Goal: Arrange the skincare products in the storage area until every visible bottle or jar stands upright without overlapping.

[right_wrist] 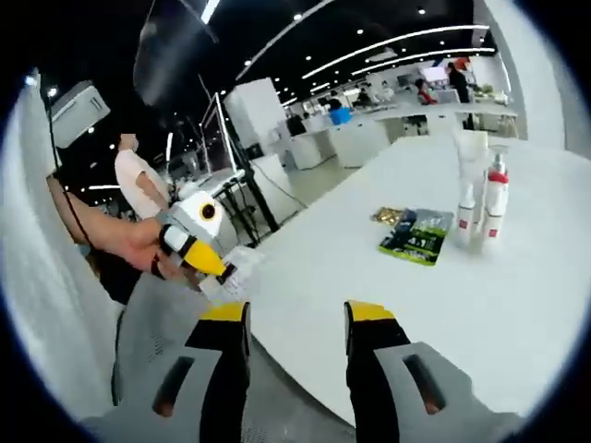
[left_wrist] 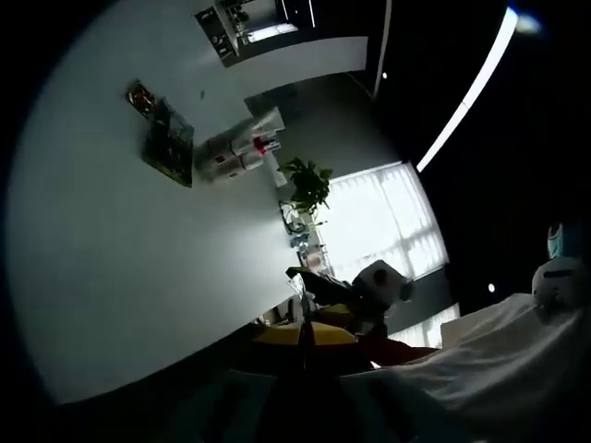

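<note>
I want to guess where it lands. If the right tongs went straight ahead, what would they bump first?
Probably the white table itself: the right tongs point over its near edge, open and empty. Past that lies bare tabletop; the green packet and bottles sit off to the right. Depth is unclear.

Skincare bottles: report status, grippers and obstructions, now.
Right gripper open, empty, off the table edge. Left gripper in hand, jaws unclear. Bottles upright, clustered far side. Green packet lies beside them.
</note>
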`<state>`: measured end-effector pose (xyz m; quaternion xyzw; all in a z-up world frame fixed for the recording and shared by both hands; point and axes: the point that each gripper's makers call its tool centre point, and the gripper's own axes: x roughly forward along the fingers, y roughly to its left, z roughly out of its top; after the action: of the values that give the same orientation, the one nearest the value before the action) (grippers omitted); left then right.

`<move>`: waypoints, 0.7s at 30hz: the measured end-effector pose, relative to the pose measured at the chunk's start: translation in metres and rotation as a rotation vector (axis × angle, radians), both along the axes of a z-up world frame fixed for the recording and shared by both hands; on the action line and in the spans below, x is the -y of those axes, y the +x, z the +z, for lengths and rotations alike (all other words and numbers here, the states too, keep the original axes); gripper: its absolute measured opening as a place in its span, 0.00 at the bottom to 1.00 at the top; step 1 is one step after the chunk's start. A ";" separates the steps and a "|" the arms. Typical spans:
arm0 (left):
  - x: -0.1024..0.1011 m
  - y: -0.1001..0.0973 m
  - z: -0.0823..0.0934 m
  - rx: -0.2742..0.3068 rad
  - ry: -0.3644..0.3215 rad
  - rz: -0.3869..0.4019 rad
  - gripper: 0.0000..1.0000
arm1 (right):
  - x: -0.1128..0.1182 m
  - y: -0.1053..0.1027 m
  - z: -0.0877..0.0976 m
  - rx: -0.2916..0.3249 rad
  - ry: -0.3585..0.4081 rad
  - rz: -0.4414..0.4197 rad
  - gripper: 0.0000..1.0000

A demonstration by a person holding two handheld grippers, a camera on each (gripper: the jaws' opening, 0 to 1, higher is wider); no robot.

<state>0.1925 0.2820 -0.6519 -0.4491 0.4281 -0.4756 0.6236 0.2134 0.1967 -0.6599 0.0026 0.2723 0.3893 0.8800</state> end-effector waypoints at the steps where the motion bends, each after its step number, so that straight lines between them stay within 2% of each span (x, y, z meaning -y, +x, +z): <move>1: -0.002 0.004 -0.001 -0.001 0.008 0.005 0.00 | 0.003 0.001 -0.003 0.003 -0.024 -0.014 0.43; 3: -0.008 0.015 -0.003 0.000 0.035 0.014 0.01 | 0.013 0.005 -0.011 0.018 -0.097 -0.055 0.44; 6: -0.015 0.034 -0.005 0.003 0.068 0.023 0.01 | 0.020 0.008 -0.014 0.113 -0.236 -0.034 0.36; 7: -0.017 0.040 -0.007 0.007 0.083 0.028 0.01 | 0.019 0.008 -0.013 0.136 -0.259 -0.023 0.34; 10: -0.022 0.059 -0.009 0.008 0.107 0.020 0.01 | 0.015 0.008 -0.013 0.157 -0.244 -0.031 0.36; 14: -0.028 0.088 -0.013 0.016 0.144 0.014 0.01 | 0.014 0.014 -0.014 0.209 -0.297 -0.029 0.36; 18: -0.034 0.116 -0.022 0.012 0.182 0.020 0.01 | 0.011 0.012 -0.018 0.210 -0.314 -0.005 0.38; 21: -0.035 0.133 -0.030 0.002 0.209 0.044 0.01 | 0.006 0.009 -0.024 0.167 -0.302 0.020 0.42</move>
<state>0.3255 0.3173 -0.6819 -0.3904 0.4647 -0.4149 0.6779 0.2221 0.1907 -0.6843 -0.1646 0.2534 0.3517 0.8860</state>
